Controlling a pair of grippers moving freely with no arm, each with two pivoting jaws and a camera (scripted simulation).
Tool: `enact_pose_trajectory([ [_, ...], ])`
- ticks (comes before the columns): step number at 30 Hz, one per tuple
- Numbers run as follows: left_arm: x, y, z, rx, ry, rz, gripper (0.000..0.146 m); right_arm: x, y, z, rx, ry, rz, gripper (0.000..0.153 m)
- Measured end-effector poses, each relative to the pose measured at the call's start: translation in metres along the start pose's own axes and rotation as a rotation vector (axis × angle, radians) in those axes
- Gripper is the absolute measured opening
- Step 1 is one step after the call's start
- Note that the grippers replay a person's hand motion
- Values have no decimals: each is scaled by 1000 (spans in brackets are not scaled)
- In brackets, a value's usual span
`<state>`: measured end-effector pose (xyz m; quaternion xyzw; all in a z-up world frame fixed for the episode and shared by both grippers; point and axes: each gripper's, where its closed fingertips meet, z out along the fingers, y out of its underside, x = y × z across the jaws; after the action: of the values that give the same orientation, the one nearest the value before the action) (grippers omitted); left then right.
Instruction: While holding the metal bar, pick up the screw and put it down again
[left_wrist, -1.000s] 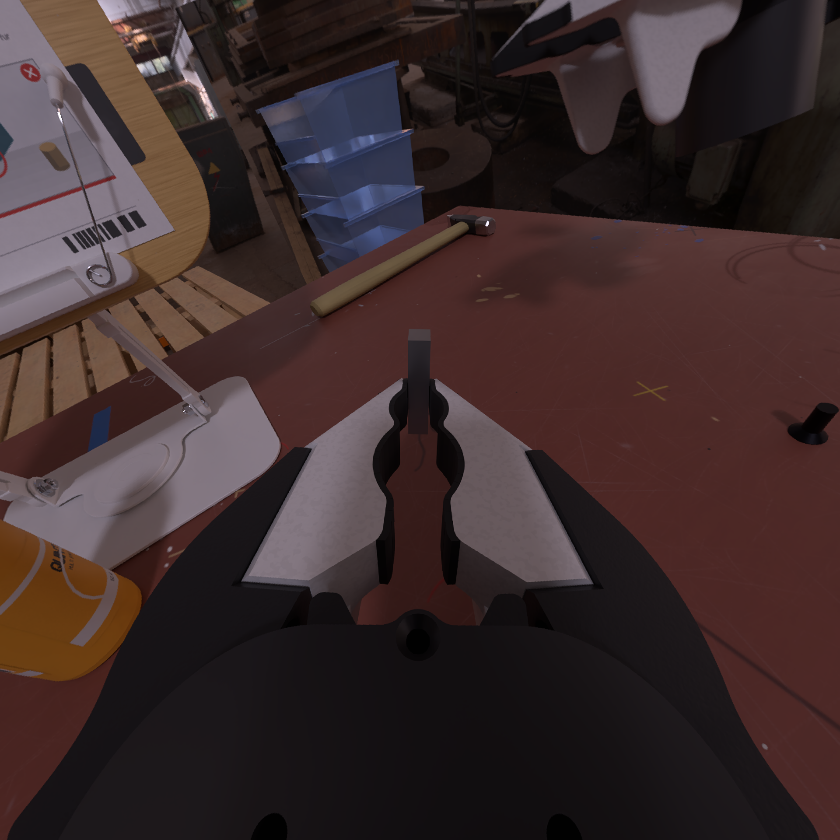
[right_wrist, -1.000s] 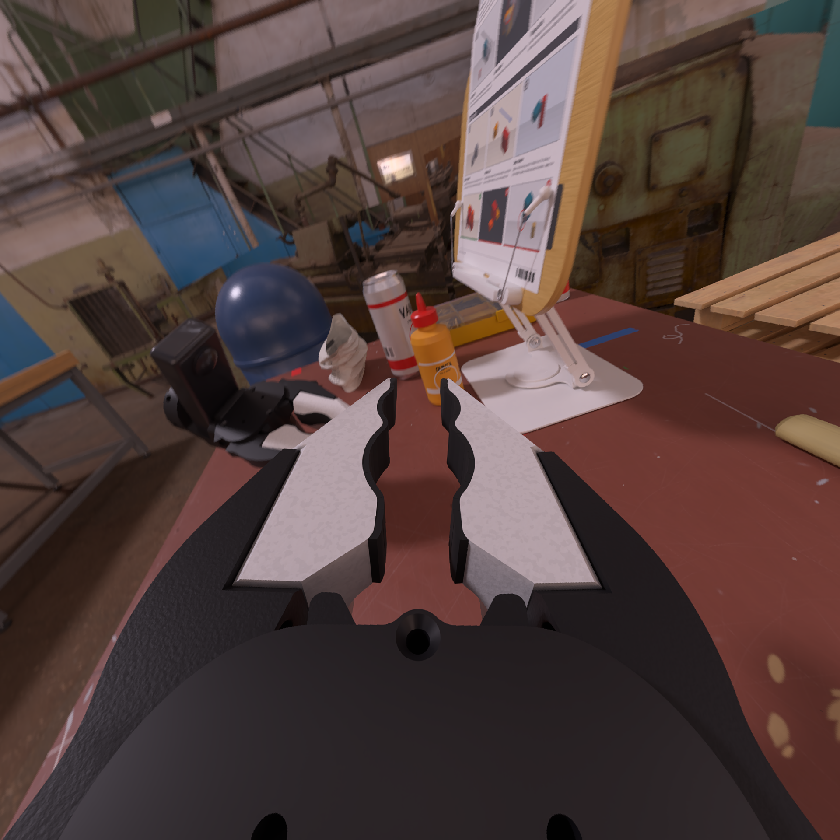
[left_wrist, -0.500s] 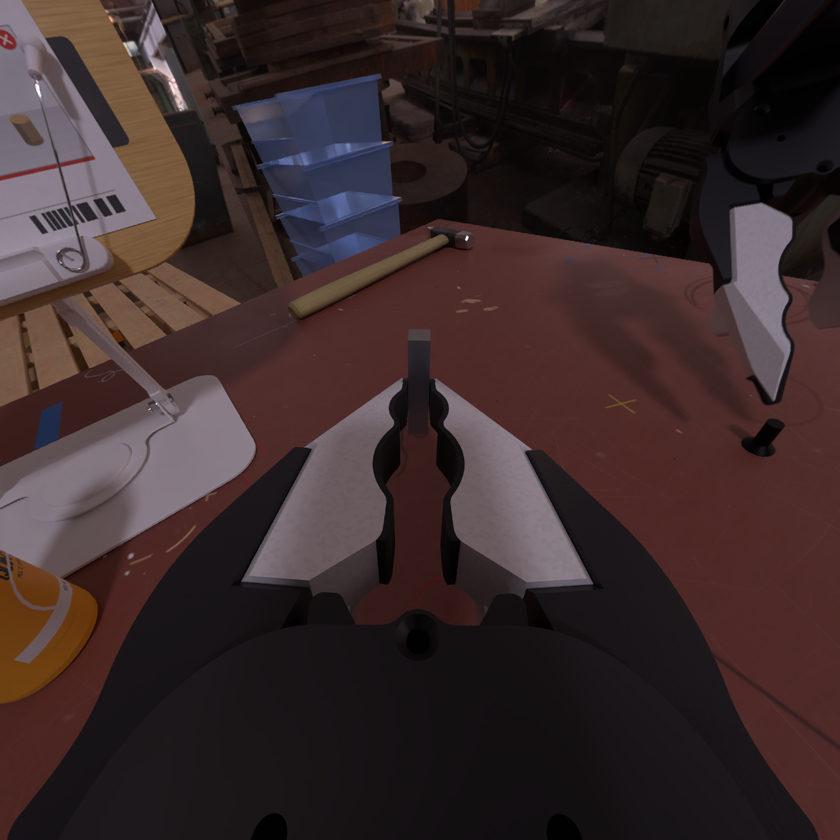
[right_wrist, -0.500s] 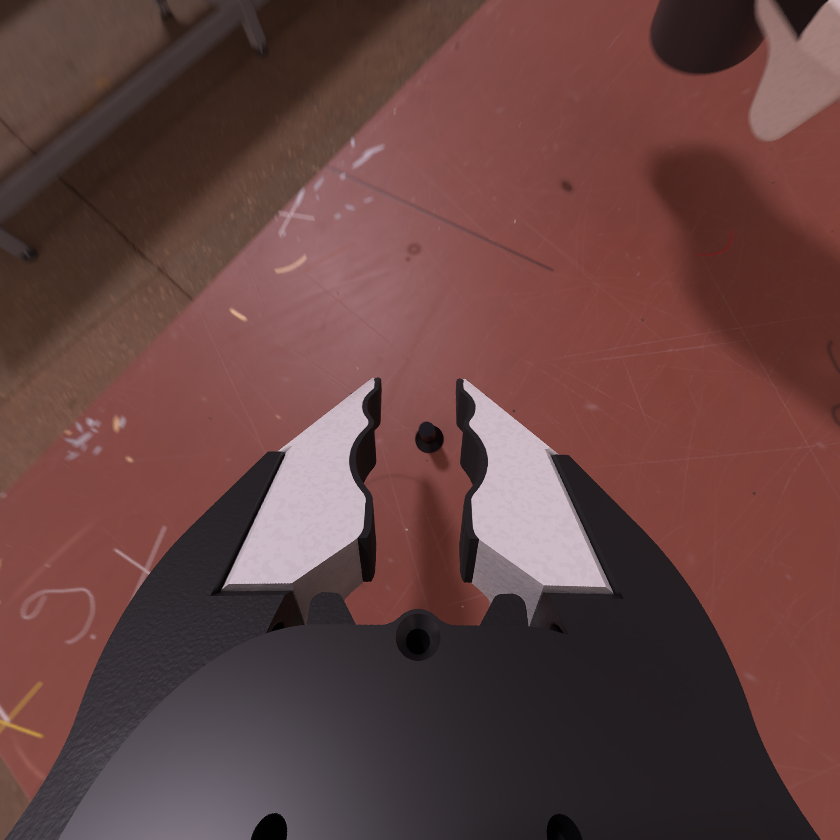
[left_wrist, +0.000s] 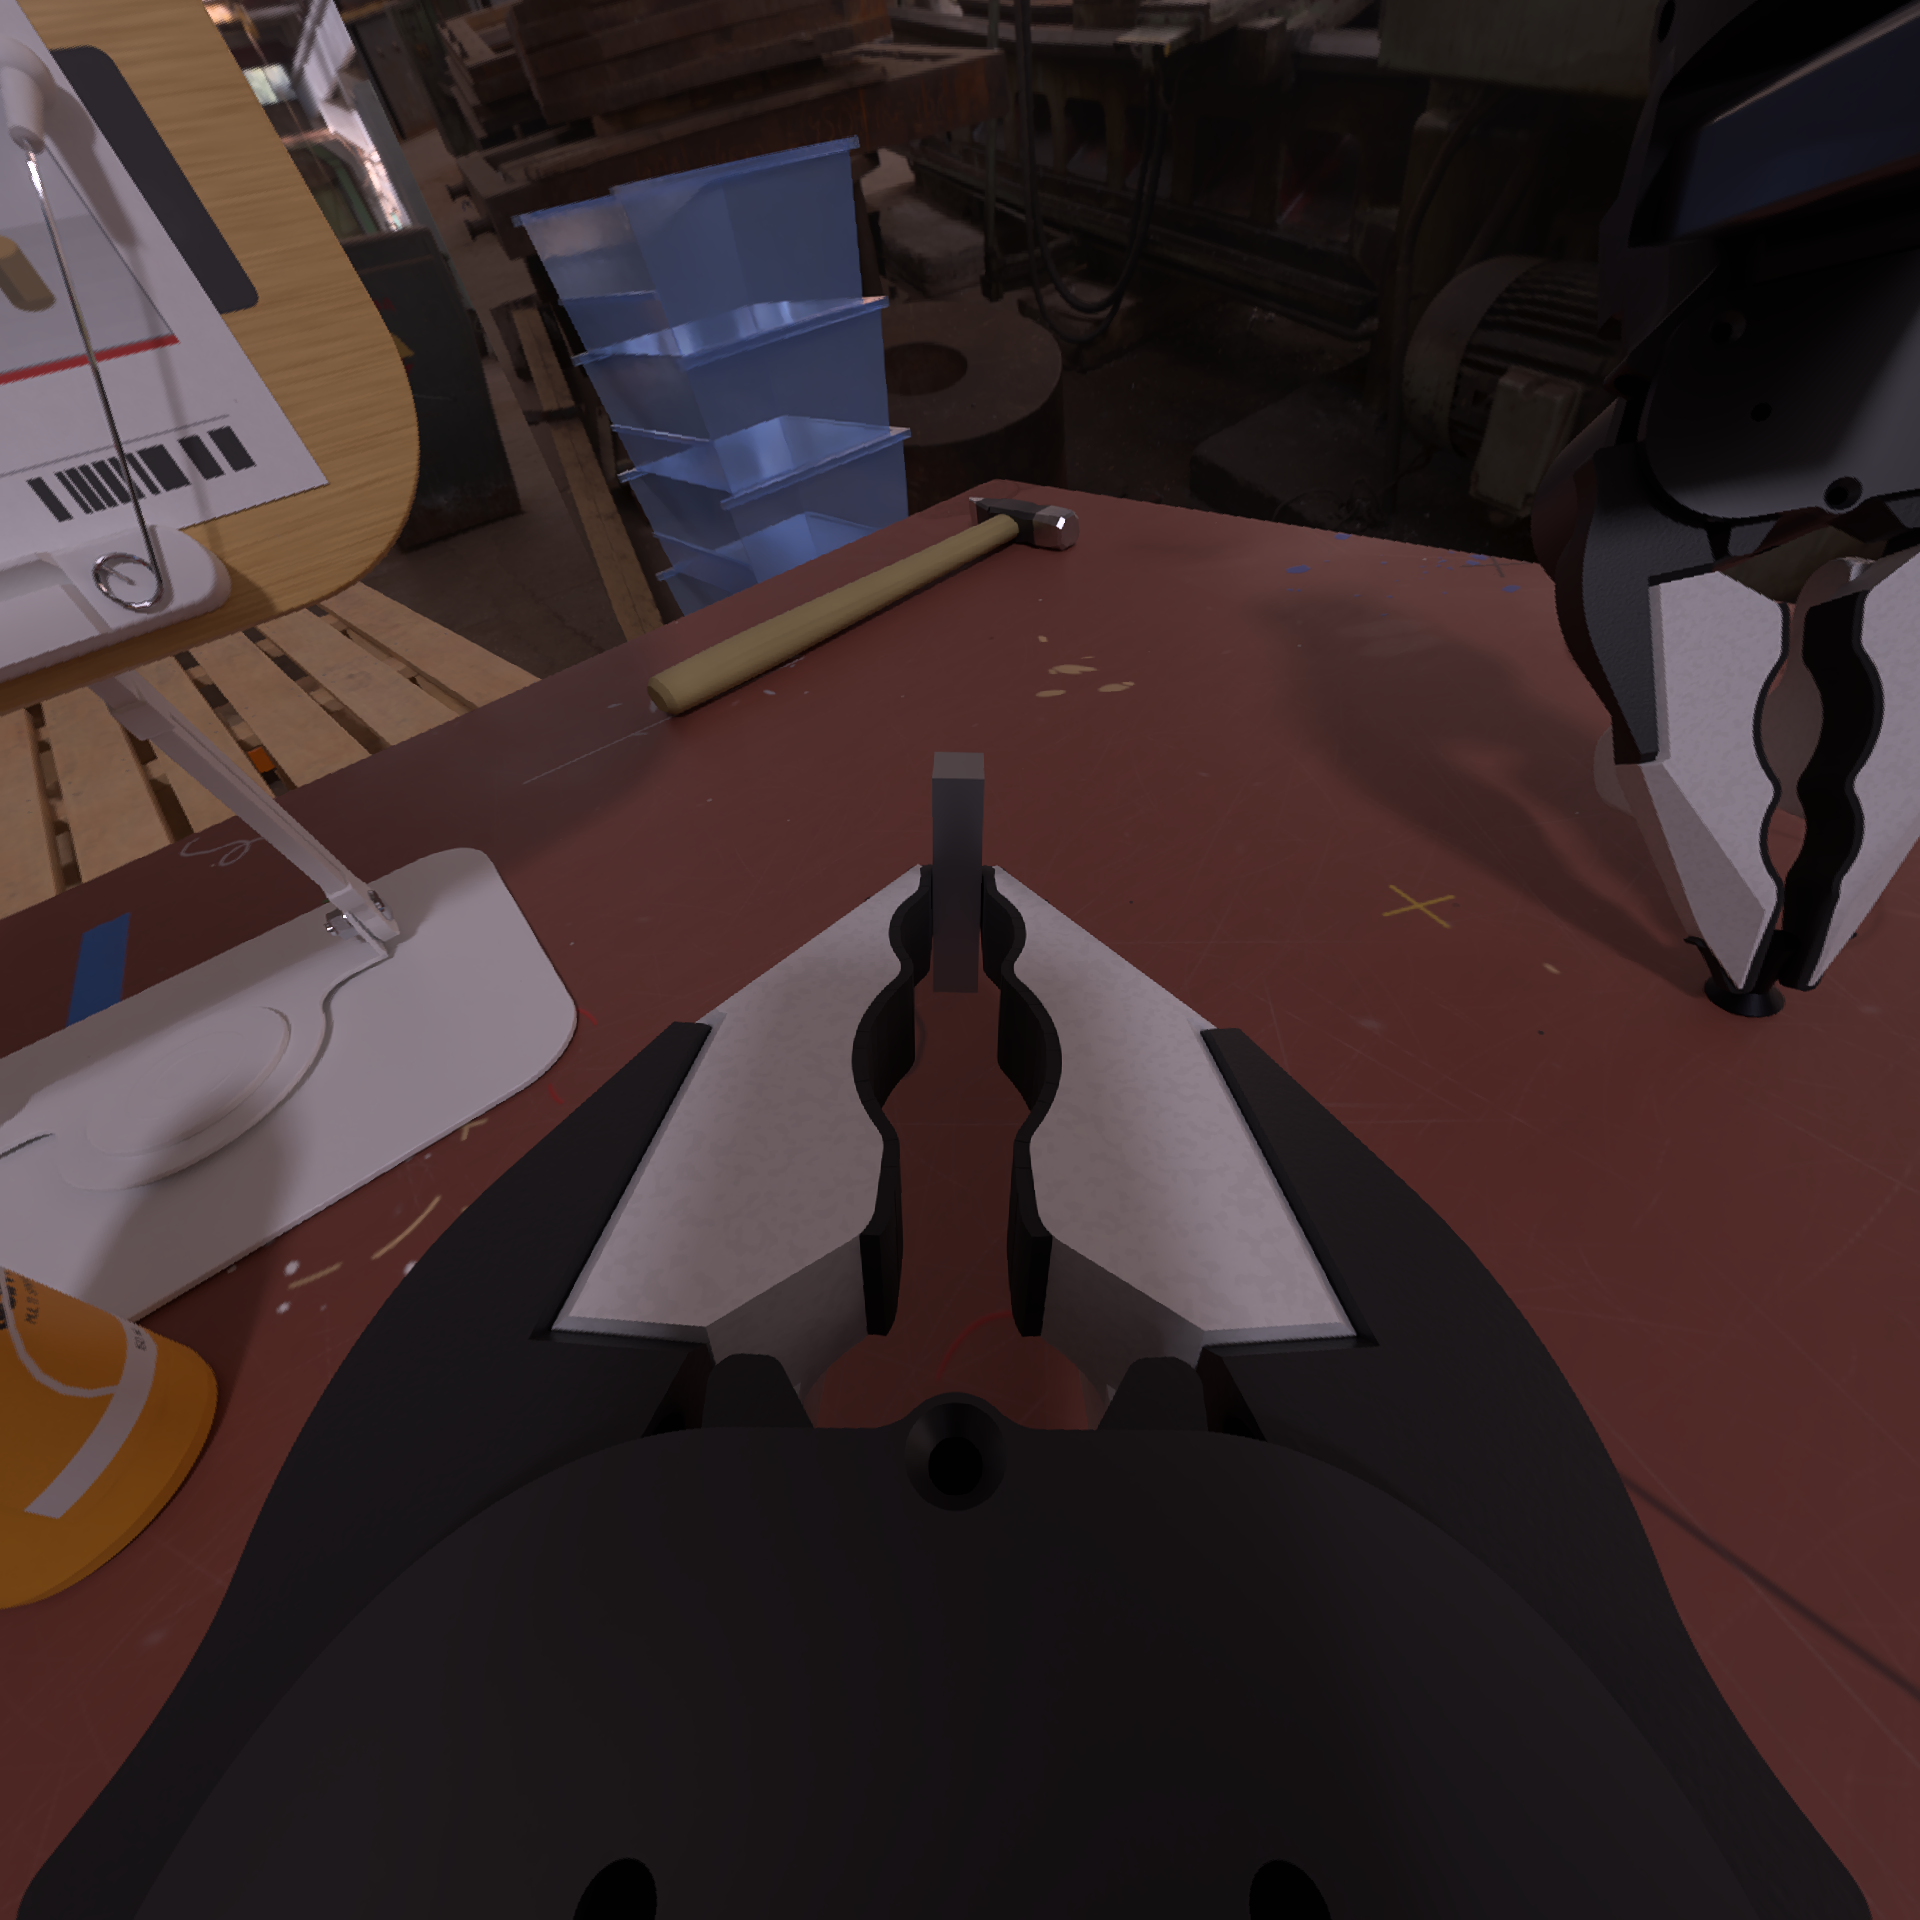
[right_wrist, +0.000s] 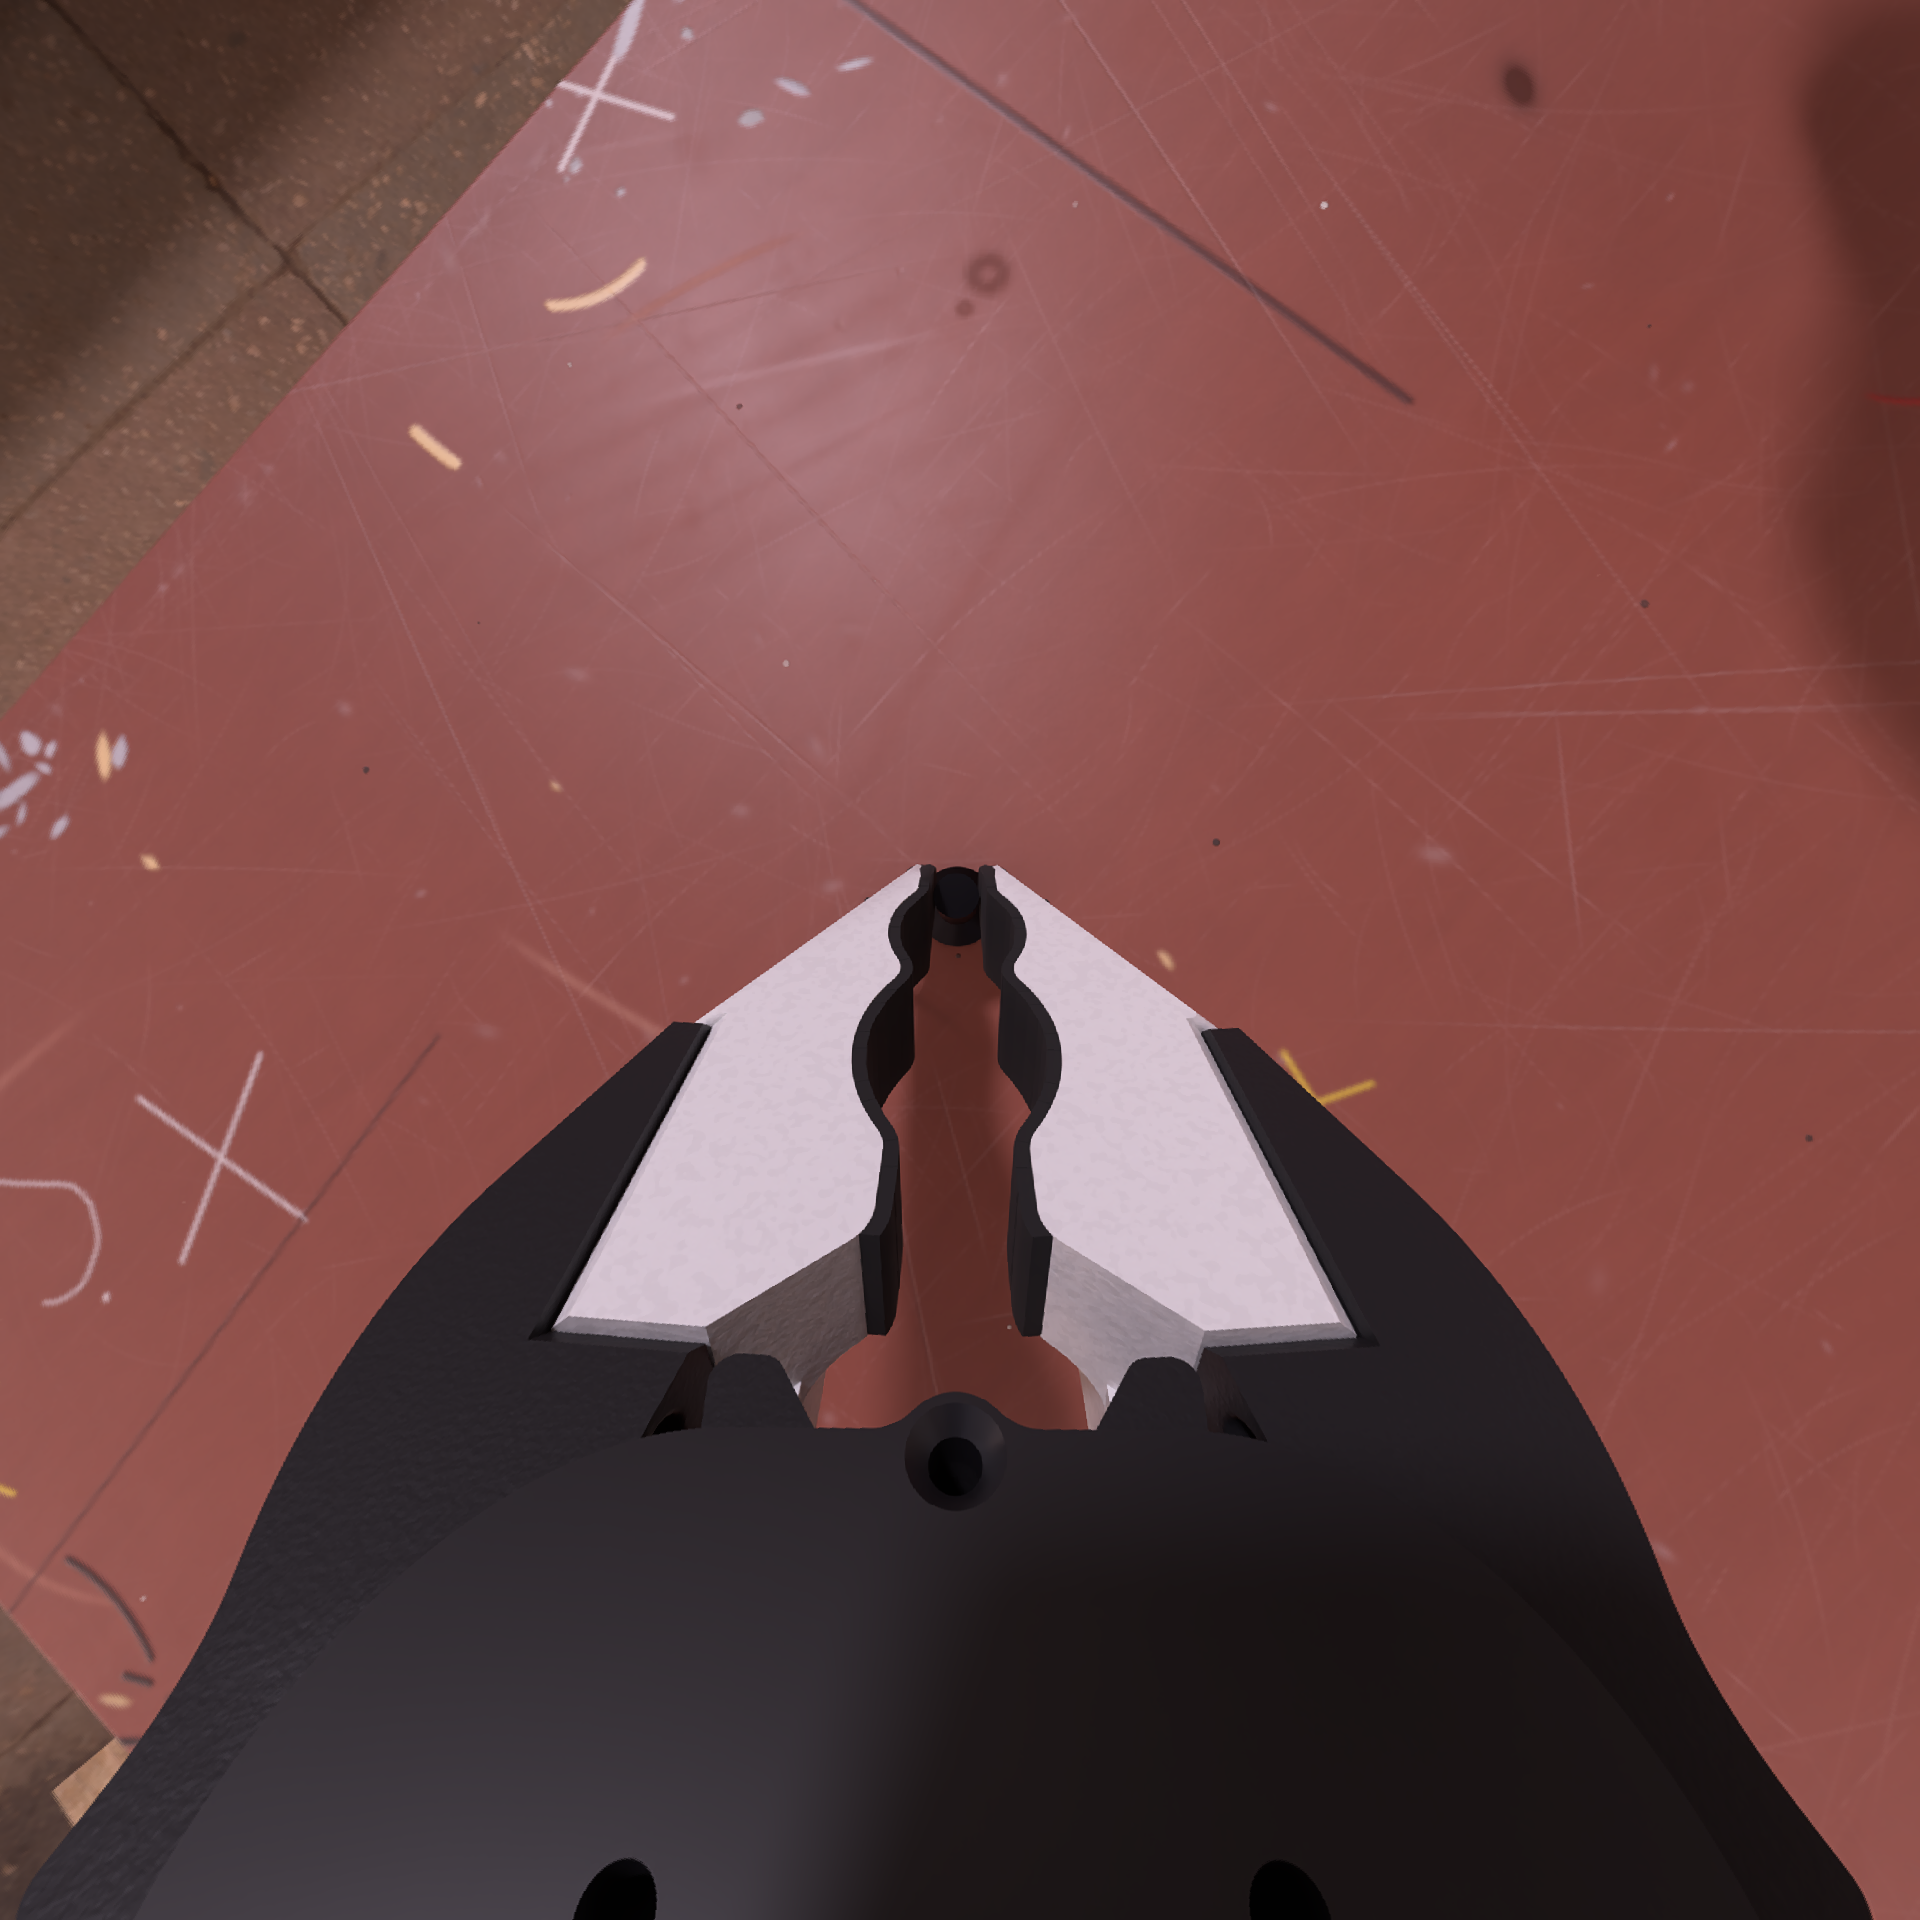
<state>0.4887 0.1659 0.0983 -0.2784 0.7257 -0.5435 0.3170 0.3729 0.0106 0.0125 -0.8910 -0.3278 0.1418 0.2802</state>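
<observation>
Across the scratched red-brown table (left_wrist: 1299, 1195) the order runs from big clutter to the small part that matters. Far left stands a wooden board on a white stand (left_wrist: 343, 1039), with an orange bottle (left_wrist: 83, 1434) at the near left edge, and a hammer (left_wrist: 862, 603) lies near the far edge, all well apart from the work. Nearer the middle, the left gripper (left_wrist: 956, 883) is pinched tight on the metal bar (left_wrist: 957, 831), gripping its near end so that the bar's long axis points straight away along the fingers, above the table. To the right, the right gripper (left_wrist: 1761, 982) points almost straight down at the table, so it alone is at the screw; the left one is well apart from it. The screw (right_wrist: 954, 906) stands upright, long axis vertical, its wide head flat on the table and its shaft up between the very fingertips. The jaws are drawn in against that shaft with only its width between them. The grasp looks made, so the coming move is probably a straight lift along the shaft; held only at the tips, the screw could twist loose.
</observation>
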Motion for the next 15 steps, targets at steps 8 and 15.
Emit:
enact_pose_trajectory([
  [8,0,0,0,1,-2,0,8,1,3,-5,-24,11,-13,8],
  [15,0,0,0,-1,-4,1,8,-5,9,-11,-66,9,25,8],
])
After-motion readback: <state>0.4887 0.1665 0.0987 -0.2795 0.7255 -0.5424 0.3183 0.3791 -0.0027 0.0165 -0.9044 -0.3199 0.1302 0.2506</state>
